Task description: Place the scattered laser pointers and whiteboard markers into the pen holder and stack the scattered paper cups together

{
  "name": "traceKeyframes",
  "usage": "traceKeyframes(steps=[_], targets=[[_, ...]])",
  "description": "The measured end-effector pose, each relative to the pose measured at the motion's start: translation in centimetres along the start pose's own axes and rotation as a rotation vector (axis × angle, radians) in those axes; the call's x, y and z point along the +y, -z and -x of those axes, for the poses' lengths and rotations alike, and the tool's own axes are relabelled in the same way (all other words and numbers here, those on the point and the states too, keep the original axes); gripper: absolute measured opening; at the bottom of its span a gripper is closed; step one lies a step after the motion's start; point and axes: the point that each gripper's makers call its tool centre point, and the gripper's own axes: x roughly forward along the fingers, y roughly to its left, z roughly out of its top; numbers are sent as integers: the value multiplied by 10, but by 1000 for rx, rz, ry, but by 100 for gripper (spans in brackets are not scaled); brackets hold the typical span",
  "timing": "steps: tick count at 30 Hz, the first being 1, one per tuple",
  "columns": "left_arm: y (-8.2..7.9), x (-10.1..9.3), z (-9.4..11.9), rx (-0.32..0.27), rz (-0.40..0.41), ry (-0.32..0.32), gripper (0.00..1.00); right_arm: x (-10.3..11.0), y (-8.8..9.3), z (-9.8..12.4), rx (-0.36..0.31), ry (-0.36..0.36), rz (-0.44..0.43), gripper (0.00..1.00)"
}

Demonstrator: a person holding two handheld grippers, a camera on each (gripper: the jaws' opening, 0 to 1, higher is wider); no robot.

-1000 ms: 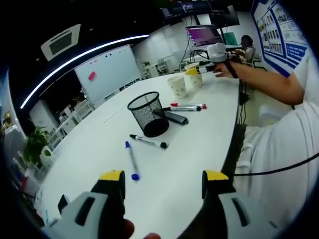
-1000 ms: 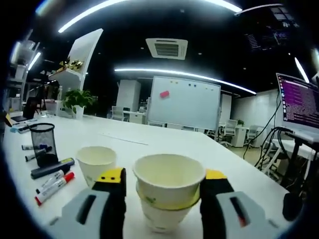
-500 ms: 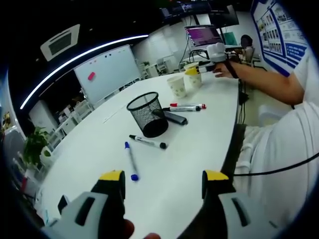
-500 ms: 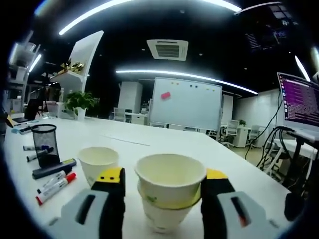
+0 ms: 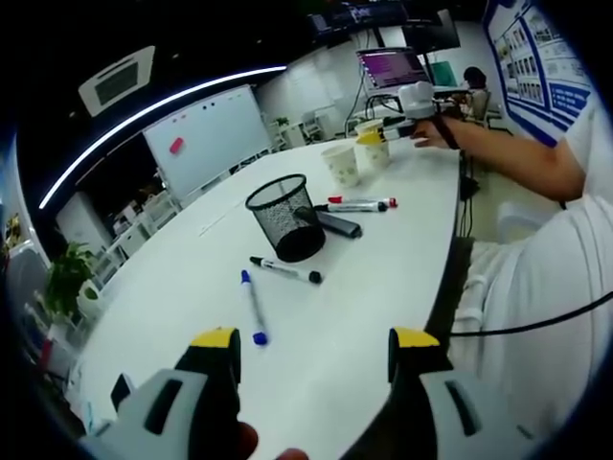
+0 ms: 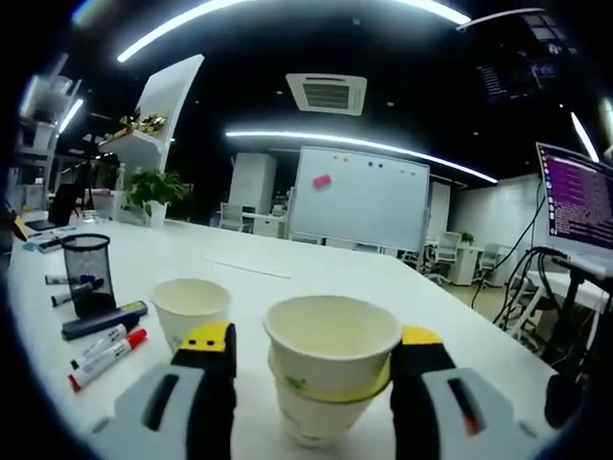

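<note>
Paper cups point(image 6: 330, 383), already nested as a short stack, stand on the table point(image 6: 287, 287) between the jaws of the right gripper point(image 6: 318, 356), which flank the walls; whether they press I cannot tell. A single cup point(image 6: 192, 311) sits just left of that gripper. Thin paper like this is probably light and crushes easily, so a gentle hold low on the wall, below the rolled rim, seems safest. The left gripper point(image 5: 314, 350) hangs apart and empty over the table, with a blue marker point(image 5: 253, 307) and black marker point(image 5: 285, 271) ahead, and the mesh pen holder point(image 5: 285, 218) beyond them.
</note>
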Motion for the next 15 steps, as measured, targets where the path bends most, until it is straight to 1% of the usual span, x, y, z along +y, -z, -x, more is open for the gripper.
traceKeyframes(steps=[3,10,13,15], targets=[[-3,-1,0,-7,0,3,63,-1,0,1,-2,4,3,65],[0,-2,-1,2,-3,7,63,-1,1,4,7,5,21,65],[-2,-4,-2,0,-6,9,63,0,1,5,13,7,28,65],[-1,-2,-1,0,-7,8,63,0,3,5,23,8,53,65]])
